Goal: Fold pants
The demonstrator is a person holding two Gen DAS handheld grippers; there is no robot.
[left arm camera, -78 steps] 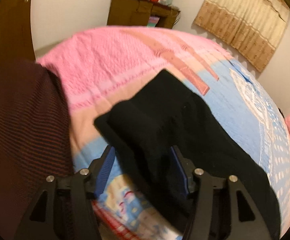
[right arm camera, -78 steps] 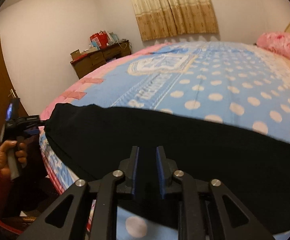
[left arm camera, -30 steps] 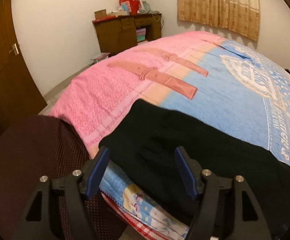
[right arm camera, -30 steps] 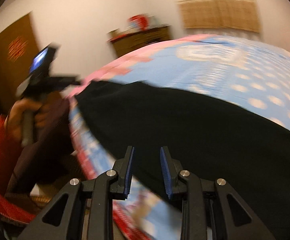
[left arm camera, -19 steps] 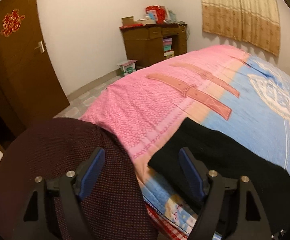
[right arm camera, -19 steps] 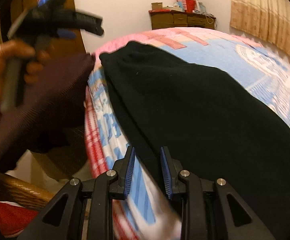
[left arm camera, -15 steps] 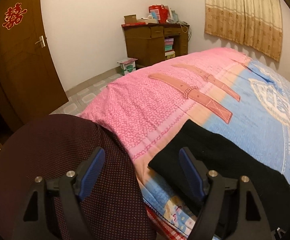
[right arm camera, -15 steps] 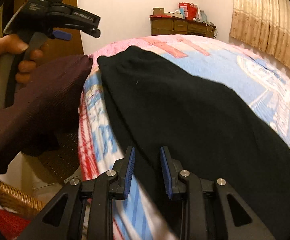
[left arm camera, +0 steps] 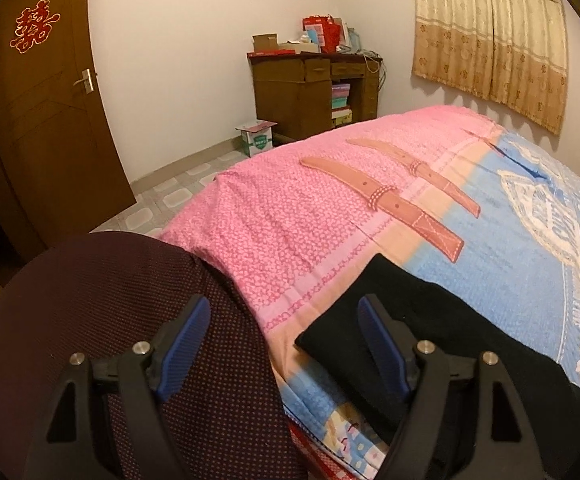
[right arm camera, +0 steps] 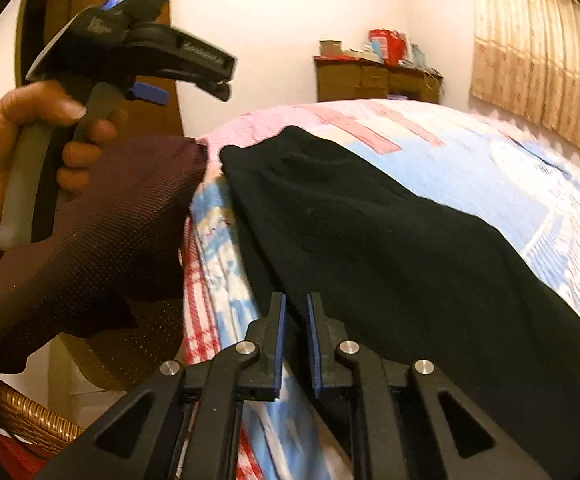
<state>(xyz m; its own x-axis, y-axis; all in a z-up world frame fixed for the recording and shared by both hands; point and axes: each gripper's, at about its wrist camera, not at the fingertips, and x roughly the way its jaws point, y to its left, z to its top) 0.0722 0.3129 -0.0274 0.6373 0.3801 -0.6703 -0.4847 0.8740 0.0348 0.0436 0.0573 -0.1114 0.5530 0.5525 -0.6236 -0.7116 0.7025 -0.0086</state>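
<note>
Black pants (left arm camera: 430, 320) lie flat along the near side of the bed, one end close to the bed's edge (right arm camera: 370, 240). My left gripper (left arm camera: 284, 320) is open wide with nothing between its fingers; its right finger hangs over the pants' corner, its left finger over dark maroon cloth. In the right wrist view a hand holds that left gripper (right arm camera: 224, 82) up, clear of the pants. My right gripper (right arm camera: 293, 312) hovers at the pants' near edge. Its jaws stand a narrow gap apart and are opening, with the hem showing behind the gap and no fabric pinched.
The bed (left arm camera: 310, 220) has a pink and blue patterned cover. Dark maroon dotted fabric (left arm camera: 130, 320) bulges beside the bed's edge, with a wicker rim (right arm camera: 30, 412) below it. A brown door (left arm camera: 42, 140), a wooden desk (left arm camera: 302, 92), a small box (left arm camera: 256, 140) and curtains (left arm camera: 490, 40) line the walls.
My left gripper has drawn back off the pants toward the maroon fabric and opened wider. My right gripper has swept along the pants to their end by the bed's edge.
</note>
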